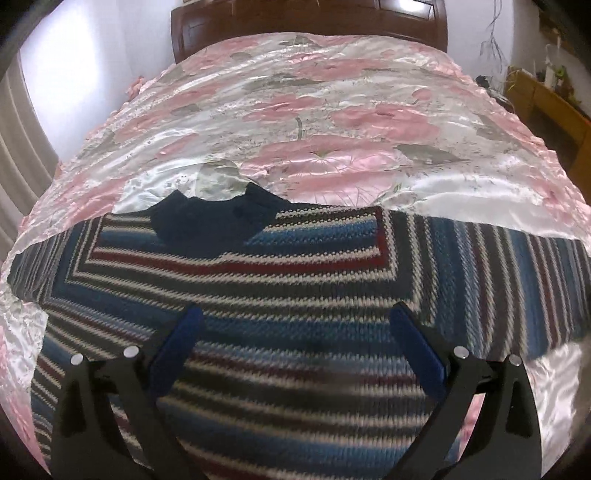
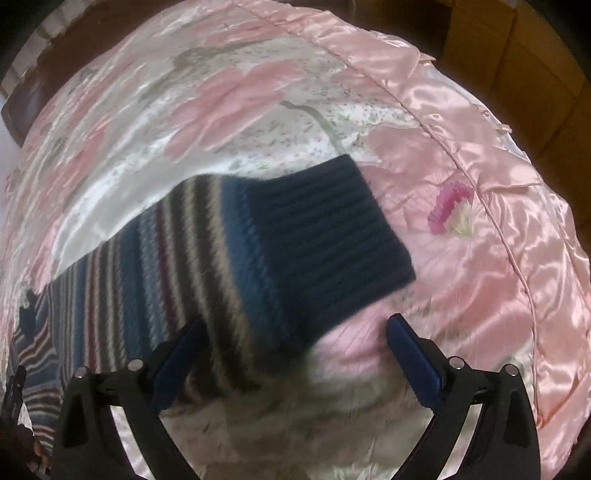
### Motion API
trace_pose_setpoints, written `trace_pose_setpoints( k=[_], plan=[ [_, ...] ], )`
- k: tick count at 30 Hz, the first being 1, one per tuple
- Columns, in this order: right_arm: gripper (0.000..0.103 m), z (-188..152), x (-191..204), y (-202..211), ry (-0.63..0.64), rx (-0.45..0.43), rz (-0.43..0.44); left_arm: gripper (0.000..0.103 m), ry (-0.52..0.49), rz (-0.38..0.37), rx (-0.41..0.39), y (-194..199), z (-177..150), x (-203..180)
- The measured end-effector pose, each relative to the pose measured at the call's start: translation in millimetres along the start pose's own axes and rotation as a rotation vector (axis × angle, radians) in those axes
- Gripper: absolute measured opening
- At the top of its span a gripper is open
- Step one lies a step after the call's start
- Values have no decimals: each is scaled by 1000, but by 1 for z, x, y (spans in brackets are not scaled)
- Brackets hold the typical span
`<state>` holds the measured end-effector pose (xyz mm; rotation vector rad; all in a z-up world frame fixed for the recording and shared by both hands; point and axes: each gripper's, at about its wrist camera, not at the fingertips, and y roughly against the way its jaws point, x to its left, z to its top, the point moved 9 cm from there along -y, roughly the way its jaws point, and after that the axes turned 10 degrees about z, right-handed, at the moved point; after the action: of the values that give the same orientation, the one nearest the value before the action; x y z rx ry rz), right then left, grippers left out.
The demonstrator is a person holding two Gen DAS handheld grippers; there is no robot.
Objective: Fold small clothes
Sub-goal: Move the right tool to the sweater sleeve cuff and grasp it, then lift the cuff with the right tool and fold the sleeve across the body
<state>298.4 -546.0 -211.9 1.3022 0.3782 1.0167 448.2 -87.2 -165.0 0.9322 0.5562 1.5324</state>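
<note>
A striped knit sweater (image 1: 295, 280) in blue, white, grey and dark red lies flat on the bed, its navy collar (image 1: 218, 218) pointing toward the headboard. My left gripper (image 1: 295, 321) hovers open over the sweater's chest, fingers wide apart with nothing between them. In the right wrist view one sleeve (image 2: 177, 266) stretches out to the right and ends in a navy ribbed cuff (image 2: 332, 236). My right gripper (image 2: 295, 332) is open just below that cuff's near edge, its left finger (image 2: 177, 358) beside the striped part and its right finger (image 2: 413, 358) over bare bedspread.
The sweater rests on a shiny pink and white floral satin bedspread (image 1: 332, 122). A dark wooden headboard (image 1: 306, 18) stands at the far end. Wooden furniture (image 1: 546, 99) lines the bed's right side. A piped seam (image 2: 461, 147) marks the bedspread's edge.
</note>
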Motion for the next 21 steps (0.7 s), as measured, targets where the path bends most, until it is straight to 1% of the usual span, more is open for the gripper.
trace_pose_setpoints(
  k=[4, 6, 8, 9, 10, 11, 13, 17, 18, 21],
  plan=[
    [86, 10, -5, -7, -52, -26, 31, 100, 23, 18, 13, -15, 3, 3],
    [71, 14, -4, -7, -59, -47, 39, 100, 25, 29, 19, -20, 2, 7],
    [41, 16, 1, -6, -47, -64, 61, 100, 22, 44, 19, -24, 2, 13],
    [31, 16, 5, -5, -38, -73, 71, 100, 22, 54, 20, -27, 2, 17],
    [25, 17, 7, -4, -34, -80, 69, 100, 24, 59, 20, -28, 2, 21],
    [17, 18, 10, -3, -27, -90, 73, 100, 25, 66, 23, -30, 1, 26],
    [16, 18, 18, 7, -21, -118, 100, 100, 26, 76, 22, -32, 1, 35],
    [16, 17, 21, 28, -8, -172, 122, 100, 22, 103, 18, -33, -2, 58],
    [16, 14, 17, 29, -17, -170, 108, 100, 21, 106, 18, -34, -3, 63],
    [16, -1, -3, 16, -55, -101, 29, 100, 8, 131, 19, -38, -7, 78]
  ],
)
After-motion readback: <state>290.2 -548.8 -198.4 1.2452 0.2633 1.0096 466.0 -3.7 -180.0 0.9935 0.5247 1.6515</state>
